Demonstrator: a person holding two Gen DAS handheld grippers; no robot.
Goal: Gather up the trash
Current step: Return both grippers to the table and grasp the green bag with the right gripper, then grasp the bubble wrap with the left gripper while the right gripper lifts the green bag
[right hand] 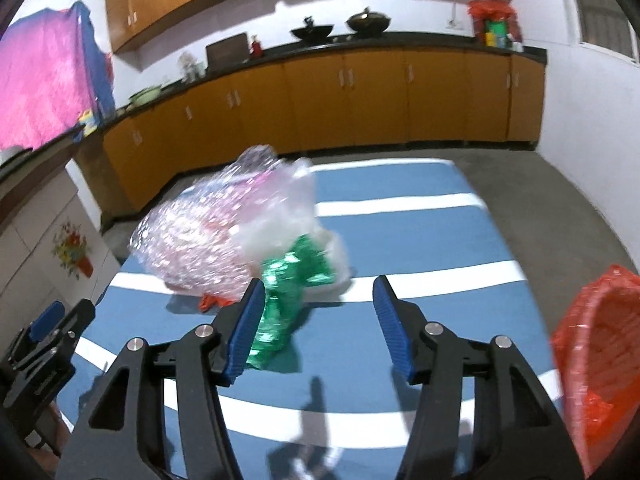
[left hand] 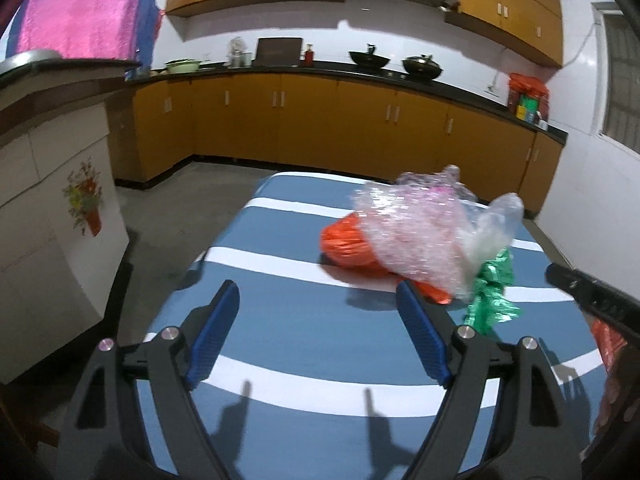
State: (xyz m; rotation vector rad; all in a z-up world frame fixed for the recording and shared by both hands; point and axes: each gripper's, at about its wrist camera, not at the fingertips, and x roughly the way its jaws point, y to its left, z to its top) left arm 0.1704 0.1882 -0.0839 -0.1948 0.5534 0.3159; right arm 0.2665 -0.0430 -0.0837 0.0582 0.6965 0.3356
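Observation:
A heap of trash lies on the blue-and-white striped table [left hand: 280,268]: pinkish bubble wrap [left hand: 416,232], an orange plastic bag [left hand: 344,244] under it, clear plastic film [left hand: 494,220] and a crumpled green foil wrapper [left hand: 494,296]. My left gripper [left hand: 316,292] stands open just short of the heap, with nothing between its blue pads. In the right wrist view the bubble wrap [right hand: 196,240] and the green wrapper [right hand: 288,296] lie ahead; the wrapper runs beside the left pad of my open right gripper [right hand: 319,284], and the other pad is well clear of it.
An open red-orange bag [right hand: 600,356] stands at the table's right side. Orange kitchen cabinets [left hand: 320,120] with woks on the black counter run along the far wall. A white cabinet [left hand: 52,208] with a flower sticker stands left. Grey floor surrounds the table.

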